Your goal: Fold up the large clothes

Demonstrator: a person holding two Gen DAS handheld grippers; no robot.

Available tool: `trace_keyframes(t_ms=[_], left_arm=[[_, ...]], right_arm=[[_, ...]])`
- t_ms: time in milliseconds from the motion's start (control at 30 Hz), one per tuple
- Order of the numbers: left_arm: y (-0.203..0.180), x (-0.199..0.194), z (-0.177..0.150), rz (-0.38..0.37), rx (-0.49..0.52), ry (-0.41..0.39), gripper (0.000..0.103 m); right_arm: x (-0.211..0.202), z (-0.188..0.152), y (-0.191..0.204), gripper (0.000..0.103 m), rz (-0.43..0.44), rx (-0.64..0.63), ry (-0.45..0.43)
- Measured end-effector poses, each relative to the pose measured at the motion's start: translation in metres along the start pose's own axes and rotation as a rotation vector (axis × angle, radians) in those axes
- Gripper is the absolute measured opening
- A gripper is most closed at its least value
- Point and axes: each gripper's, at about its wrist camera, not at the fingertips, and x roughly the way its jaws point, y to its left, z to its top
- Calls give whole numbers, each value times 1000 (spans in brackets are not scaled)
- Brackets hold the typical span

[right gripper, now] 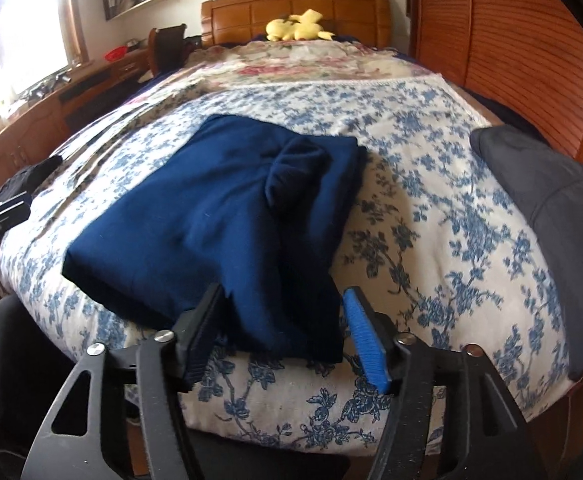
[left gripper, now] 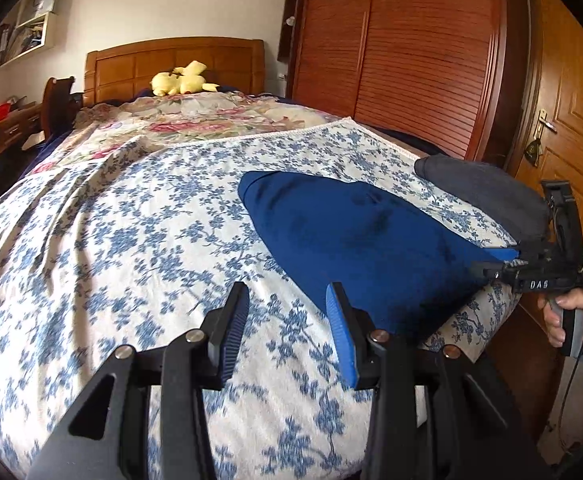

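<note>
— What lies ahead of the right gripper?
— A folded navy garment on the blue-flowered bedspread, its near edge hanging between the gripper's spread fingers, which seem not to touch it.
— And off to the side?
— A dark grey garment at the bed's right edge, well apart. A yellow plush toy sits by the wooden headboard, with the wardrobe on the right.
</note>
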Motion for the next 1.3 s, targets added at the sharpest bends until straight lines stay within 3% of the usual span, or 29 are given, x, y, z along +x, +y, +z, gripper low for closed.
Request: trace_keyframes(t_ms=[233,467,900,1167,1300], left_arm=[[1,52,27,-11,47,37,39],[10,112,56,-8,74,90,39],[46,210,115,60,12,150,40],[52,259,119,72,20,230,40],[55,274,112,71,5,267,46]], right_arm=[[31,-7,-5,71,78,46,25],[36,-10,-3,71,100,35,-7],[43,-11,-7,72,155,3,-23],[45,-13,-10,72,170,-3,-35],[46,-14,-11,72,175,4,-38]])
